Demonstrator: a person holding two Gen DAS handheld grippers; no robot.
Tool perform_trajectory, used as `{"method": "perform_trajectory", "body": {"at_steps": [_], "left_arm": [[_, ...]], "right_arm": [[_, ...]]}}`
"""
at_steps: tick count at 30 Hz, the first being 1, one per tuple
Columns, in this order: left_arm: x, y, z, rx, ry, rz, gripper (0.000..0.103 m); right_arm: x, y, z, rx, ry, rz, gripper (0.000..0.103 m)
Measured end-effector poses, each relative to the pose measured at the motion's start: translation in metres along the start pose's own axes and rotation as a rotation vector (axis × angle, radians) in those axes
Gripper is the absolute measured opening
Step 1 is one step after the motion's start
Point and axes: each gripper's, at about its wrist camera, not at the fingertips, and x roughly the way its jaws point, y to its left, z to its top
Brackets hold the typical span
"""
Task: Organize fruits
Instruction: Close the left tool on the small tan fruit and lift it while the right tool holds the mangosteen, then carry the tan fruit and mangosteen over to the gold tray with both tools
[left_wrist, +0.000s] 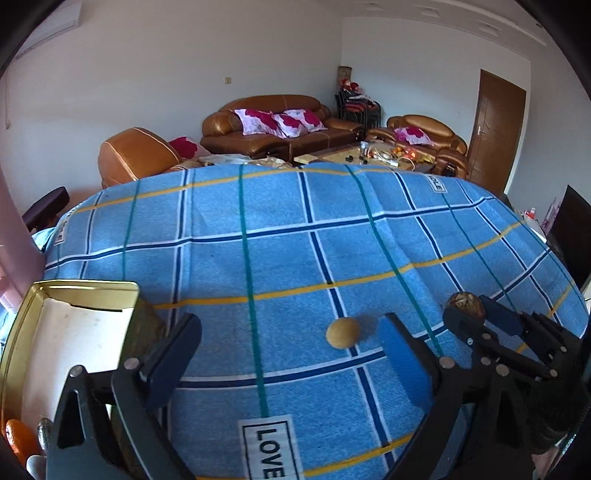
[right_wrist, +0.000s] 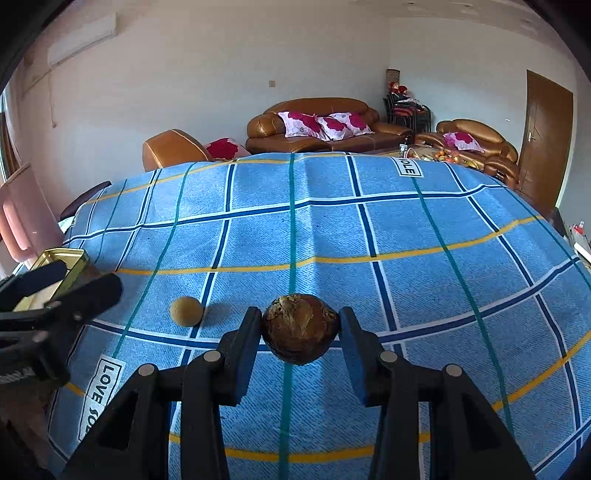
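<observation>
A dark brown, rough-skinned round fruit (right_wrist: 301, 343) is clamped between the blue pads of my right gripper (right_wrist: 300, 326), lifted just above the blue checked cloth. In the left wrist view the same fruit (left_wrist: 464, 303) shows at the right, in the right gripper (left_wrist: 466, 316). A small tan round fruit (left_wrist: 342, 332) lies on the cloth, just ahead of my left gripper (left_wrist: 291, 350) and nearer its right finger. That gripper stands open and empty. From the right wrist the tan fruit (right_wrist: 186, 311) lies left of the held one, with the left gripper (right_wrist: 70, 286) further left.
A gold tin box (left_wrist: 22, 325) with a pale lining stands open at the left table edge, also seen as the tin (right_wrist: 62, 254). An orange fruit (left_wrist: 18, 435) sits below it. The blue cloth (left_wrist: 280, 240) covers the table. Brown sofas stand behind.
</observation>
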Motion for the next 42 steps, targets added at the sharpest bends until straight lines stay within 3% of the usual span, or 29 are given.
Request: {"method": "perform_trajectory", "body": {"at_steps": [5,14,18,21,29,42], "left_arm": [[0.029,-0.009,0.001,-0.001,0.079,-0.053,0.081],[0.058,-0.015,-0.009,0.024,0.169,-0.083,0.055],[0.058,-0.013,-0.009,0.02,0.163,-0.104,0.045],[0.056,-0.014,-0.009,0.026,0.16,-0.125,0.028],[0.046,-0.004,-0.013,0.0,0.137,-0.167,0.028],[0.01,0.0,-0.019,0.021,0.005,-0.129,0.028]], "right_arm": [[0.0,0.0,0.002,0.01,-0.01,0.017,0.045],[-0.001,0.0,0.001,0.004,-0.024,0.017,0.045],[-0.002,-0.001,-0.001,0.001,-0.027,0.016,0.045],[-0.002,0.0,-0.001,-0.004,-0.031,0.015,0.045],[-0.009,0.004,-0.002,-0.024,-0.067,0.017,0.045],[-0.024,0.012,-0.005,-0.067,-0.137,0.015,0.045]]}}
